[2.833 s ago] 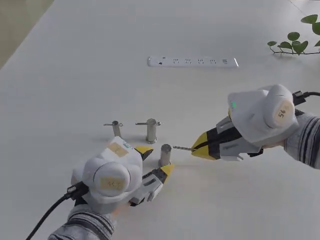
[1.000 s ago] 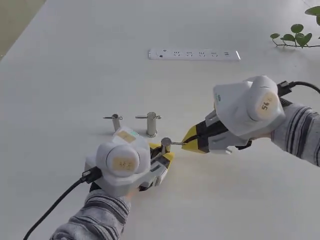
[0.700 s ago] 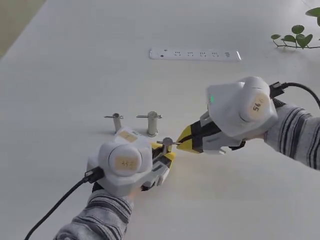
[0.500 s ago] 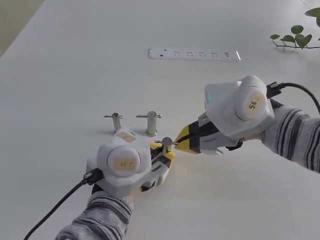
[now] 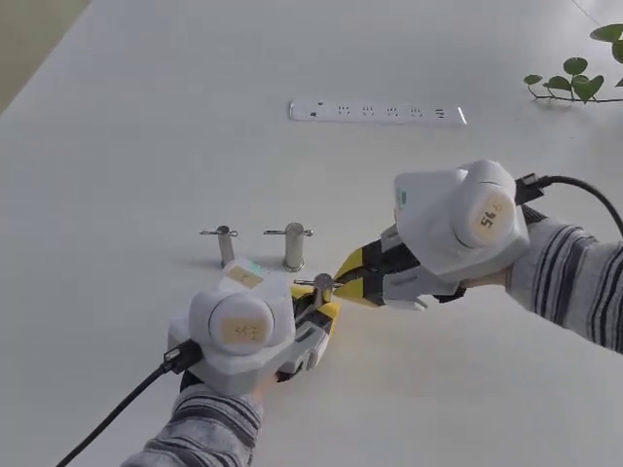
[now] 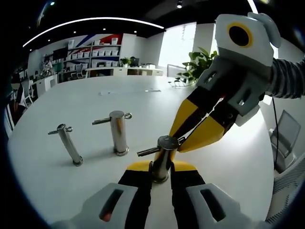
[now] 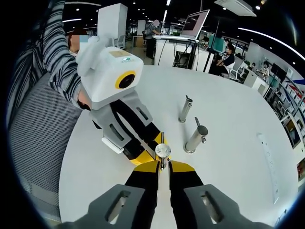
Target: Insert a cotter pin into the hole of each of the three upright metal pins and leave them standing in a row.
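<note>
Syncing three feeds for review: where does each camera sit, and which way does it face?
Head view: on the person's head, looking forward and down at the table; both sleeves, the left gripper and right gripper show.
Left gripper view: on the left gripper, looking along its jaws at the near pin; the right gripper shows at right.
Right gripper view: on the right gripper, looking along its jaws back toward the person; left gripper and sleeve show.
Both gripper views share the near pin, from opposite sides.

Bright, even light — fisheye-warped edges
</note>
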Tool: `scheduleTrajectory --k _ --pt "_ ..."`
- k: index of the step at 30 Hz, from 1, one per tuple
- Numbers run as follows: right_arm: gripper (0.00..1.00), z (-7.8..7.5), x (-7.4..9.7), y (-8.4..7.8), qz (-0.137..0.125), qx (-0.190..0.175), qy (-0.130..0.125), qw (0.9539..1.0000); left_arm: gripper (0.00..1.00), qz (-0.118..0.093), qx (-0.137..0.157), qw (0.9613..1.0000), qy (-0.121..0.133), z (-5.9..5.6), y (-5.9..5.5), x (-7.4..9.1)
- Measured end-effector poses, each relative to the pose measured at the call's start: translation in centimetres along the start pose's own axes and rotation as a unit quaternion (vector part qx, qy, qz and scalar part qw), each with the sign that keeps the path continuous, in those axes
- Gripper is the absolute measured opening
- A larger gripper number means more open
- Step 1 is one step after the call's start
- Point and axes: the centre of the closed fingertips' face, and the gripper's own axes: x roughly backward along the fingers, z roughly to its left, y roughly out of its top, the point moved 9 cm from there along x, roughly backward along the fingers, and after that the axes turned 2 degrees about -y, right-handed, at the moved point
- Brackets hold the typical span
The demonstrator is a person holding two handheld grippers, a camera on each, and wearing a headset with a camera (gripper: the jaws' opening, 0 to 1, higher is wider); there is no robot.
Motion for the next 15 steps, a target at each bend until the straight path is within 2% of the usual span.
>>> scheduleTrajectory --k 3,8,15 --pt "0.08 -0.20 0.59 -0.10 -0.002 -0.015 -0.005 0.9999 0.11 0.000 0.001 1.0000 0.000 0.00 -0.01 -0.02" --pt "0.02 -0.19 1.09 -0.28 -0.003 -0.022 -0.006 0.9997 0.11 -0.001 0.003 1.0000 0.001 -0.02 -0.03 -0.04" --pt "0.00 0.02 0.88 -0.10 -0.005 -0.019 -0.003 0.9998 0.11 -0.002 0.010 0.9999 0.004 -0.08 -0.06 -0.07"
